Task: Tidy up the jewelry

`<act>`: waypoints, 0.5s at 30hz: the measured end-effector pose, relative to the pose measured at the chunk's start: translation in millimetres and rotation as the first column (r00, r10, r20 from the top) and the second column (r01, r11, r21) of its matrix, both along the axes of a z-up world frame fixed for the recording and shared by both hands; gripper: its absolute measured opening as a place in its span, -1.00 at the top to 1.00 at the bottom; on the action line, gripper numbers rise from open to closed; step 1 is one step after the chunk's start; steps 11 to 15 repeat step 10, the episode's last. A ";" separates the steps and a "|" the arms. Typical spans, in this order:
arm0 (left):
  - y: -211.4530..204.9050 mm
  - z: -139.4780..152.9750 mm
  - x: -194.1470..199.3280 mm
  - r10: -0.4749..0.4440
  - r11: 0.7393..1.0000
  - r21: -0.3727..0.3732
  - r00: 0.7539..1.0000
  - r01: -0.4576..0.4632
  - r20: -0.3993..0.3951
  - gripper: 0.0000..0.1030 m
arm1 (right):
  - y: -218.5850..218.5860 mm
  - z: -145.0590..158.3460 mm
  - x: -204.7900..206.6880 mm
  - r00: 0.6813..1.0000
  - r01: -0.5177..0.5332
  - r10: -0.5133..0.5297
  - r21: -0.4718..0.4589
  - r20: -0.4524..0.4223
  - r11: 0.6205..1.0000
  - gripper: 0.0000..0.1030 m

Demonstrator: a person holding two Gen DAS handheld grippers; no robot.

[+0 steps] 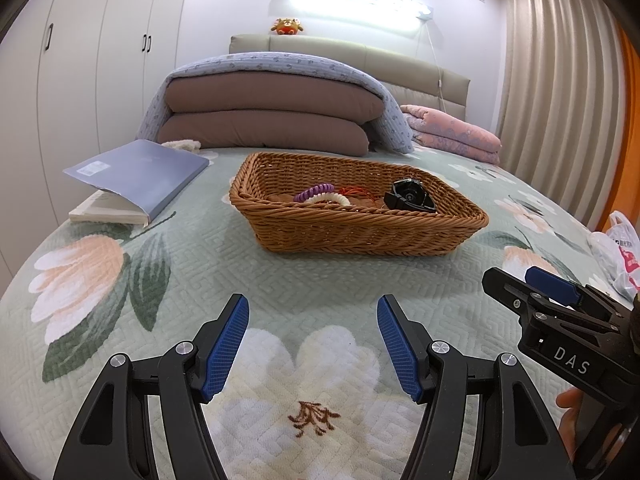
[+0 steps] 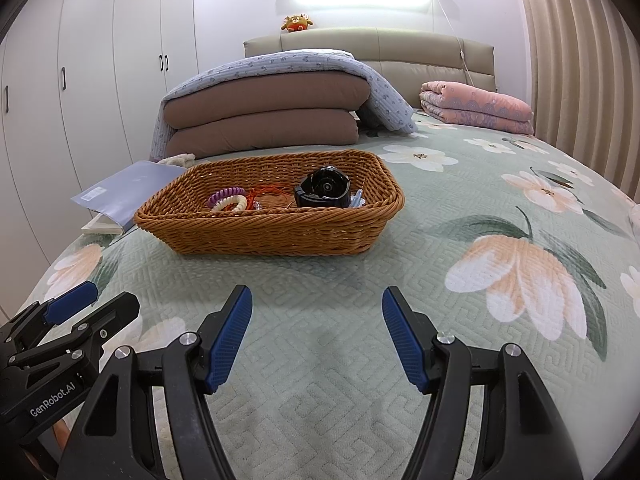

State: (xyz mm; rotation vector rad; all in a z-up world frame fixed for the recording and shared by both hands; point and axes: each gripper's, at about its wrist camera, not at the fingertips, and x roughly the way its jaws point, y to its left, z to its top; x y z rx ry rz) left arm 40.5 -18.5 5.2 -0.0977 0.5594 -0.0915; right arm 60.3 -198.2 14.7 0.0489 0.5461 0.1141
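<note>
Left gripper point(image 1: 313, 344): jaws spread wide, nothing between the blue pads point(image 1: 224, 346). It hangs over the flowered bedspread point(image 1: 120, 280) and touches nothing visible. It grasps no object.

Right gripper point(image 2: 317, 338): jaws likewise spread wide, the gap between them bare apart from the bedspread seen below. It is released and holds nothing. In the left wrist view this gripper appears at the right edge, beside the left one and apart from it; part of a hand point(image 1: 568, 400) shows beneath it.

Both grippers point toward the wicker basket point(image 2: 272, 232), which sits on the bedspread well ahead of the fingertips. Neither gripper touches it.

Contents of the basket:
- a purple coil band point(image 2: 226, 195), at the left side
- a cream bead bracelet point(image 2: 230, 205), touching the purple band, just in front of it
- an orange cord point(image 2: 266, 194), lying in the middle
- a black watch point(image 2: 326, 191), propped toward the right side

Behind the basket stand folded brown quilts point(image 2: 264, 116) under a blue cover. A grey book point(image 1: 136, 176) lies to the left of the basket, apart from it. A plastic bag point(image 1: 618, 252) lies at the right edge of the bed.
</note>
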 end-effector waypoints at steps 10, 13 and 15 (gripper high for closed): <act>7.9 -0.3 -0.6 0.011 0.999 -0.032 1.000 -0.010 0.012 -0.32 | 0.4 -0.3 0.0 1.000 0.000 0.000 0.001 0.000 1.000 -0.35; 7.9 -0.3 -0.6 0.011 0.999 -0.032 1.000 -0.010 0.012 -0.32 | 0.4 -0.3 0.0 1.000 0.000 0.000 0.001 0.000 1.000 -0.35; 7.9 -0.3 -0.6 0.011 0.999 -0.032 1.000 -0.010 0.012 -0.32 | 0.4 -0.3 0.0 1.000 0.000 0.000 0.001 0.000 1.000 -0.35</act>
